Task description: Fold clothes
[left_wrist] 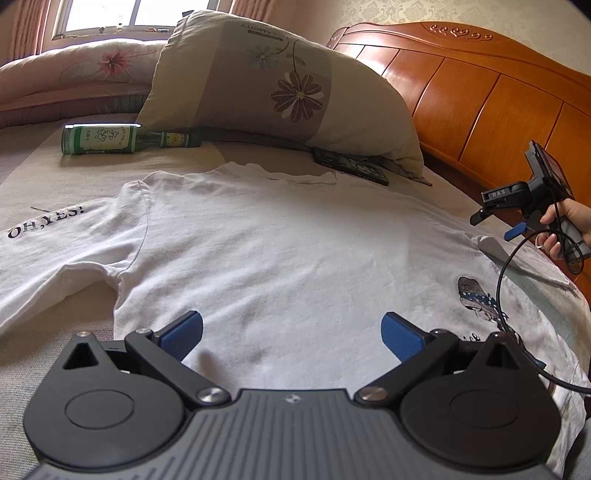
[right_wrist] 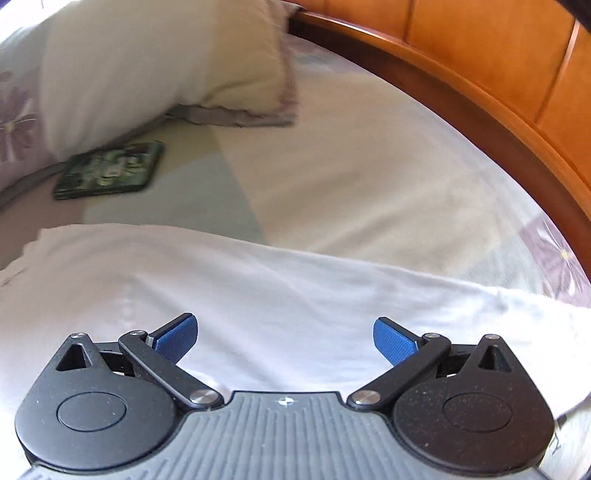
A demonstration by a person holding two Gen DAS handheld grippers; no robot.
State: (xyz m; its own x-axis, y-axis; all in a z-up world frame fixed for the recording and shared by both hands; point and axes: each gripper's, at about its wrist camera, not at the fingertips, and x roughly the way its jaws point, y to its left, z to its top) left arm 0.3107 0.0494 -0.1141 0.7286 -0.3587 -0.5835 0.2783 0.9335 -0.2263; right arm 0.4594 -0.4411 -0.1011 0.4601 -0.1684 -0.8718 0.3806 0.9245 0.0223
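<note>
The white T-shirt (left_wrist: pixel 280 240) lies flat on the bed (left_wrist: pixel 37 166), ready for folding; left gripper (left_wrist: pixel 291 334) and right gripper (right_wrist: pixel 285 338) hover released, holding nothing.

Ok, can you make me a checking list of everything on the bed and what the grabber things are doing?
Surface: bed sheet, pale, with flower prints.
Job's things: white T-shirt spread flat, not yet folded; "OH,YES!" printed on one sleeve, a butterfly print near the hem.
Clutter: green glass bottle lying on its side; dark booklet partly under the pillow.
Grippers: left tool open above the shirt, holding nothing; right tool open over the shirt, holding nothing.
Cables: black cable hanging from the right tool, draped over the shirt.
Surroundings: wooden headboard, window with curtains.
</note>
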